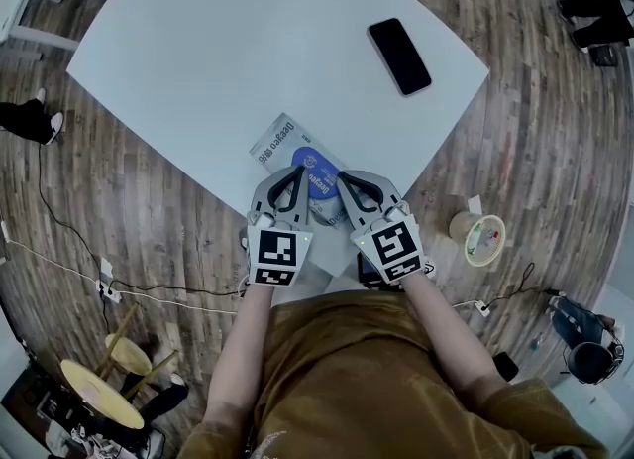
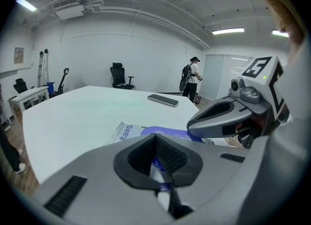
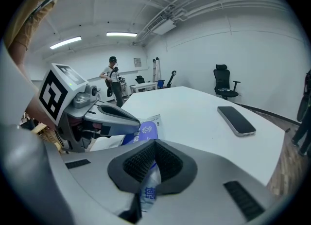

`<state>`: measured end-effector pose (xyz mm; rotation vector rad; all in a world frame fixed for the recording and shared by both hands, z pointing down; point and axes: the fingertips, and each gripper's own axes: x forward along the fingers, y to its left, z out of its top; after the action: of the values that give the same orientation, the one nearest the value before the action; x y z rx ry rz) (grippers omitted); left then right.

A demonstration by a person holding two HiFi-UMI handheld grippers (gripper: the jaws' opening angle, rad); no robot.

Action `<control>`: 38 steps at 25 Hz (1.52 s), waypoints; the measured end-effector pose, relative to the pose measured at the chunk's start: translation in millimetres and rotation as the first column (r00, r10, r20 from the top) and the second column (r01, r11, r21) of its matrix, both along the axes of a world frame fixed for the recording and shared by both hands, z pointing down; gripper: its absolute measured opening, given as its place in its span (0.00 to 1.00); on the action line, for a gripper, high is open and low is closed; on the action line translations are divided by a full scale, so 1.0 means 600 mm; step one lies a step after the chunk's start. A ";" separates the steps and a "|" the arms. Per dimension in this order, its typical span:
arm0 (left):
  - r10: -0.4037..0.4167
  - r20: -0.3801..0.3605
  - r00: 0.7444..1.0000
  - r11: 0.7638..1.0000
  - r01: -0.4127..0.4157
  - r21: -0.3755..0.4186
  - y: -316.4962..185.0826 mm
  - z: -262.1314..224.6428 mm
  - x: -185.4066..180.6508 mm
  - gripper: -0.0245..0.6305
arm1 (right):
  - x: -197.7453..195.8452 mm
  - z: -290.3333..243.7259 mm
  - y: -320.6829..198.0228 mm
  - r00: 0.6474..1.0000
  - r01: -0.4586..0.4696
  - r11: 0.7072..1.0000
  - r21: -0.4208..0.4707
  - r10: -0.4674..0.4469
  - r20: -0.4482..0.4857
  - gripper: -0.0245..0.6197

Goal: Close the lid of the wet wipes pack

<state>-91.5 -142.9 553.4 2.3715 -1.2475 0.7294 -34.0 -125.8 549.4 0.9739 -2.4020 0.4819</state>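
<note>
The wet wipes pack [image 1: 287, 145] is white with a blue oval lid [image 1: 313, 163] and lies at the near edge of the white table [image 1: 228, 41]. The lid looks flat against the pack. Both grippers hover over the pack's near end, side by side. My left gripper [image 1: 293, 173] is shut, its tips at the lid's left edge; in its own view the pack [image 2: 127, 131] shows past the joined pads [image 2: 167, 153]. The right gripper [image 1: 345, 181] is shut too, at the lid's right edge. Whether either tip touches the pack is hidden.
A black phone [image 1: 399, 56] lies on the table's far right part. A roll of tape [image 1: 483, 239] sits on the wooden floor to the right. Across the room are a standing person [image 2: 192, 78] and an office chair [image 2: 118, 76].
</note>
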 end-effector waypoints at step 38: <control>0.030 -0.018 0.999 0.999 -0.030 -0.030 0.002 0.017 0.005 0.05 | -0.002 0.048 -0.001 0.982 0.085 0.988 -0.128 -0.105 -0.160 0.05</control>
<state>-88.2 -141.6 563.6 2.3720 -1.1885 0.7300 -35.4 -126.2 578.4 0.8093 -2.2313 0.4847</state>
